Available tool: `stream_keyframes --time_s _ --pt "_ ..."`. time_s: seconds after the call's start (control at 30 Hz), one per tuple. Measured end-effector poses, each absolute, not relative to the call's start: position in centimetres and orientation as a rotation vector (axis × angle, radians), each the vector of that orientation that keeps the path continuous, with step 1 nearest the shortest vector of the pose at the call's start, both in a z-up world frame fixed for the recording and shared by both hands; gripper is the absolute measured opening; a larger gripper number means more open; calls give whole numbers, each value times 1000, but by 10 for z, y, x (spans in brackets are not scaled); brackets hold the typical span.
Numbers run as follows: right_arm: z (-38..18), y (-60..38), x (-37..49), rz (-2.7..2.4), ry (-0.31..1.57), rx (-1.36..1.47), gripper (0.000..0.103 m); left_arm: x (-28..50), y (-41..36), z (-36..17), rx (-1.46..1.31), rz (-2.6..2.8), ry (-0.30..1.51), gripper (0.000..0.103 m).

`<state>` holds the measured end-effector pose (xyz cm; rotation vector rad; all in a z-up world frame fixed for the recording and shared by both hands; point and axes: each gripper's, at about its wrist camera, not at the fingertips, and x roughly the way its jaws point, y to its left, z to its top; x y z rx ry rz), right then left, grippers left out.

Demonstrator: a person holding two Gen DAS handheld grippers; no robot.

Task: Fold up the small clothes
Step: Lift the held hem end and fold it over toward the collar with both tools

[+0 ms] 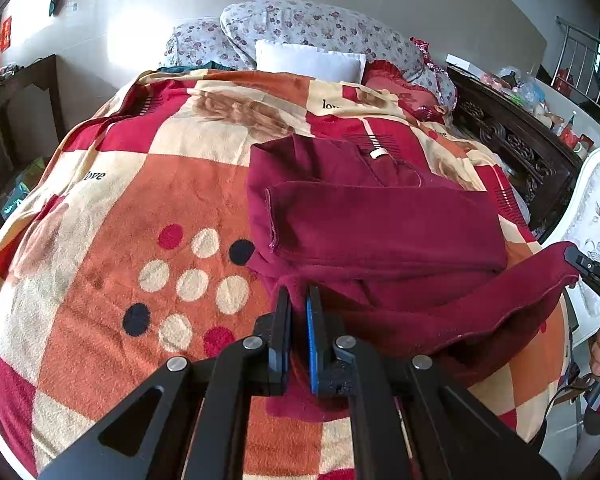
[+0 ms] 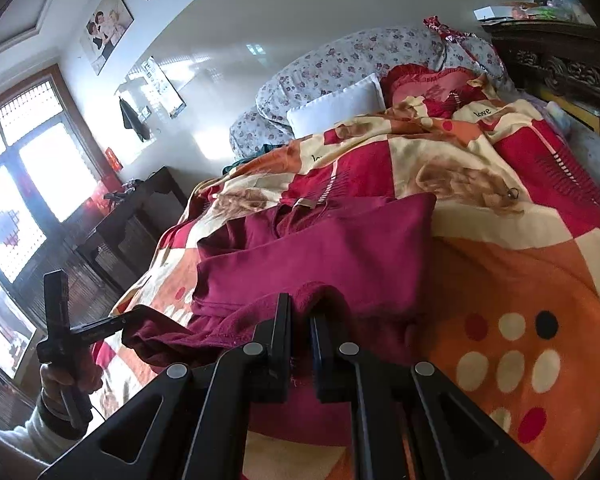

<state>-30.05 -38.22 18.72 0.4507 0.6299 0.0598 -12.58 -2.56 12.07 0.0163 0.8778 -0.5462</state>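
A maroon sweater (image 1: 380, 216) lies on a checked orange, red and cream blanket (image 1: 120, 208), one sleeve folded across its chest and a white label at the neck. My left gripper (image 1: 299, 294) is shut on the near hem, which is lifted off the blanket. The hem stretches right to my right gripper (image 1: 572, 258), shut on its other end. In the right wrist view the same sweater (image 2: 320, 252) lies ahead. There the right gripper (image 2: 300, 304) pinches the raised hem, and the left gripper (image 2: 126, 322) holds the far-left corner.
A white pillow (image 1: 310, 60) and floral bedding (image 1: 308, 20) lie at the bed's head. A dark carved wooden board (image 1: 516, 148) and a white chair (image 1: 596, 216) stand to the right. A dark table (image 2: 140, 204) stands by the window (image 2: 28, 184). A hand (image 2: 60, 380) grips the left tool.
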Motion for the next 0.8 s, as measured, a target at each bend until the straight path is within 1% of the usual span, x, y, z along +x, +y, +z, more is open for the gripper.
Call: stream_keyframes --time_s 0.47,0.8 --pt "190 -396 -273 8 597 448 9 -97 -29 131 -38 -539 866 7" --pt "199 -407 -248 -48 578 393 9 -75 -50 150 -18 -535 815 7"
